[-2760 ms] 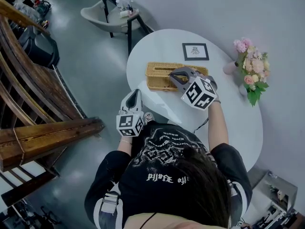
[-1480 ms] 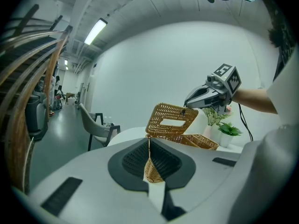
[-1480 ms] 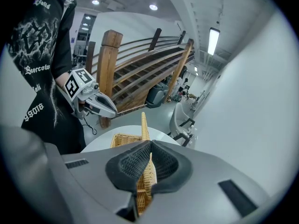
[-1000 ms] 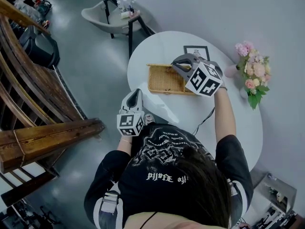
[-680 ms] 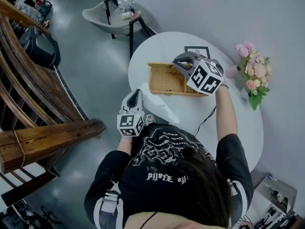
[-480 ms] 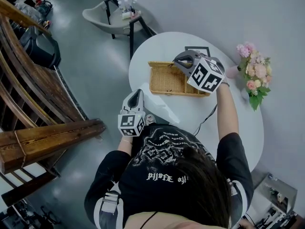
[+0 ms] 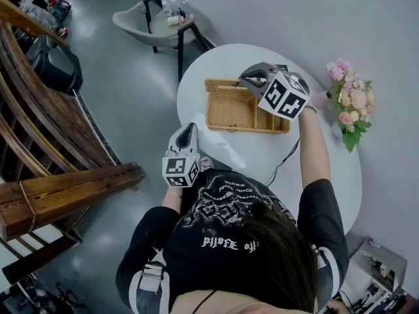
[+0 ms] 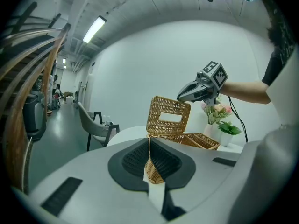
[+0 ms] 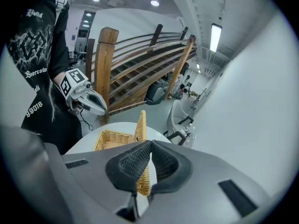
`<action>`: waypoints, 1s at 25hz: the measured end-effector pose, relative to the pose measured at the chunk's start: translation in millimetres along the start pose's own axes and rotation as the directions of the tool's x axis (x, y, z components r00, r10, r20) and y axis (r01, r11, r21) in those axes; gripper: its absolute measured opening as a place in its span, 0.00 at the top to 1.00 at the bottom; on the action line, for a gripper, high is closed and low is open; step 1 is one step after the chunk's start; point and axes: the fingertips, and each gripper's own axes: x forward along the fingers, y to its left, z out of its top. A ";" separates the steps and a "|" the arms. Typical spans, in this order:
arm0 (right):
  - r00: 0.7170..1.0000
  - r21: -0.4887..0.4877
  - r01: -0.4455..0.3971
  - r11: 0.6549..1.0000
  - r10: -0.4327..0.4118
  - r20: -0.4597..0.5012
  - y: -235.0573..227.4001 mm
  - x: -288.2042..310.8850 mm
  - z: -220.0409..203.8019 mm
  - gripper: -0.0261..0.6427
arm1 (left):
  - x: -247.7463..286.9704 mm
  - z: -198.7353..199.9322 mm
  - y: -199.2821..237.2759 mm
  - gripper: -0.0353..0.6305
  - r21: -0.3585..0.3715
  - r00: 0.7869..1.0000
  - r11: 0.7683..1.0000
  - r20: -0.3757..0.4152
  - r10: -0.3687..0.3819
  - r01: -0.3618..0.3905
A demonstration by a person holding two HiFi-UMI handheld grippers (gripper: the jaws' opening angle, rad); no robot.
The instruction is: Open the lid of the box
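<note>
The right tongs (image 7: 245,81) clench the top edge of the wicker lid (image 8: 169,118), which stands upright over its wicker box (image 7: 245,113) on the worktop (image 7: 262,159), so it seems best to ease it back gently along its own arc, while the left tongs (image 7: 186,129) hang closed and empty.

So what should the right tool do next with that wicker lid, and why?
Probably swing the lid a little further back: the right tool is shut on its top edge, it stands about upright over the box, and might fall shut if released.

Before us the box (image 7: 242,110) sits on the table (image 7: 308,175), lid (image 8: 169,116) upright at its far edge, flowers (image 7: 348,106) to its right, chair (image 7: 134,19) beyond.
</note>
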 end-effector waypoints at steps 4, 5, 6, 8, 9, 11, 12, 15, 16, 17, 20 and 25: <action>1.000 -0.006 -0.001 1.000 0.001 -0.016 -6.8 4.2 -1.6 0.91 | 2.5 -0.9 2.1 0.91 -0.002 1.000 1.000 0.000 -0.002 0.002; 1.000 -0.009 -0.002 1.000 0.002 -0.021 -8.4 5.2 -1.5 0.91 | 3.0 -0.6 2.5 0.91 -0.001 1.000 1.000 0.001 -0.004 0.004; 1.000 -0.011 -0.004 1.000 0.004 -0.025 -9.8 5.9 -1.4 0.91 | 3.5 -0.1 2.9 0.91 -0.001 1.000 1.000 0.001 -0.005 0.005; 1.000 -0.009 -0.007 1.000 0.007 -0.030 -12.7 7.0 -1.3 0.91 | 4.1 1.2 4.2 0.91 0.000 1.000 1.000 0.000 -0.006 0.006; 0.999 -0.006 -0.008 1.000 0.008 -0.031 -14.3 7.7 -1.5 0.91 | 4.2 2.0 5.1 0.91 0.000 1.000 1.000 0.000 -0.006 0.006; 0.999 -0.001 -0.008 1.000 0.008 -0.034 -17.7 9.3 -2.1 0.91 | 4.7 3.8 6.7 0.91 0.001 1.000 1.000 0.001 -0.007 0.007; 0.999 -0.001 -0.007 1.000 0.007 -0.038 -19.4 10.2 -2.6 0.91 | 5.0 4.3 7.4 0.91 0.002 1.000 1.000 0.002 -0.007 0.007; 0.999 0.002 -0.010 1.000 0.010 -0.048 -23.8 13.5 -4.7 0.91 | 6.2 4.1 9.1 0.91 0.002 1.000 1.000 0.000 -0.006 0.006; 0.999 0.006 -0.010 1.000 0.011 -0.050 -25.2 14.7 -5.1 0.91 | 6.6 4.2 9.3 0.91 0.002 1.000 1.000 -0.001 -0.006 0.006; 0.999 0.010 -0.010 1.000 0.011 -0.050 -26.8 15.7 -5.4 0.91 | 7.2 4.6 9.6 0.91 0.003 1.000 1.000 -0.001 -0.008 0.008; 0.999 0.024 -0.014 1.000 0.015 -0.048 -31.3 18.4 -6.9 0.91 | 10.0 4.3 10.3 0.91 0.002 1.000 1.000 -0.006 -0.009 0.009; 0.998 0.050 -0.032 0.998 0.035 -0.059 -39.5 26.4 -12.4 0.91 | 12.9 3.5 10.8 0.91 0.002 1.000 1.000 -0.008 -0.013 0.013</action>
